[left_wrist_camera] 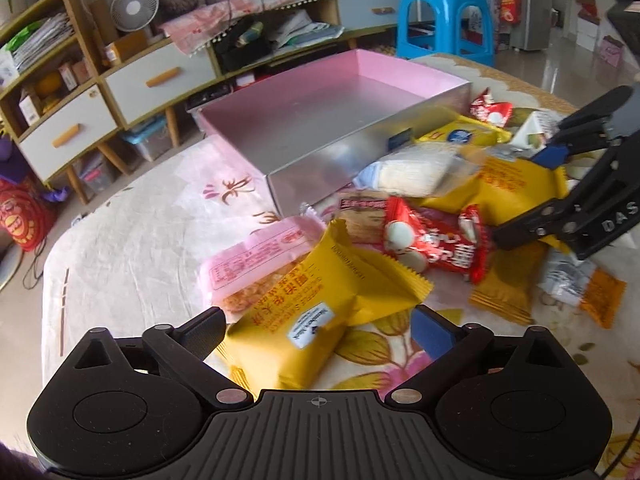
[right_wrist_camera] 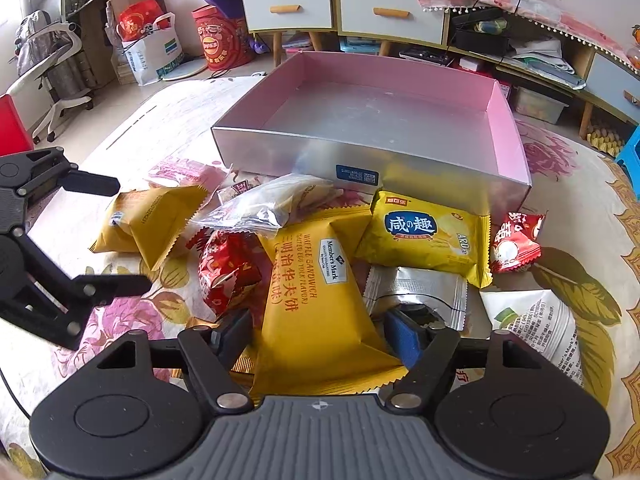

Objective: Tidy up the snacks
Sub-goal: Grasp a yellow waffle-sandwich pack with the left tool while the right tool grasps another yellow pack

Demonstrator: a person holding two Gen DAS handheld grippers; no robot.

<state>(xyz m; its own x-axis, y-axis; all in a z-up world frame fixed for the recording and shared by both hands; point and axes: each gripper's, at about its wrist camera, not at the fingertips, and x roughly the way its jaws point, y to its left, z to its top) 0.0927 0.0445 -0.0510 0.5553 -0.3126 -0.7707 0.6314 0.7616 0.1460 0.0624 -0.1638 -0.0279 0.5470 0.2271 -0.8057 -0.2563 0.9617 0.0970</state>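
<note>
An empty silver box with a pink lining (left_wrist_camera: 320,148) (right_wrist_camera: 384,160) sits on the flowered cloth. Snack packets lie in a pile before it. My left gripper (left_wrist_camera: 316,330) is open, its fingers on either side of a yellow waffle packet (left_wrist_camera: 316,312) that lies on the cloth. My right gripper (right_wrist_camera: 324,338) is open around another yellow Member's Mark waffle packet (right_wrist_camera: 320,312); it also shows at the right of the left wrist view (left_wrist_camera: 560,184). Red packets (left_wrist_camera: 436,244) (right_wrist_camera: 228,268), a pink packet (left_wrist_camera: 256,264) and a clear rice-cracker packet (right_wrist_camera: 276,200) lie around.
A yellow cracker packet (right_wrist_camera: 428,236), a silver packet (right_wrist_camera: 416,292) and a white packet (right_wrist_camera: 536,320) lie at the right. A blue stool (left_wrist_camera: 444,16) and drawer units (left_wrist_camera: 156,80) stand beyond the table. The left gripper shows at the left of the right wrist view (right_wrist_camera: 108,232).
</note>
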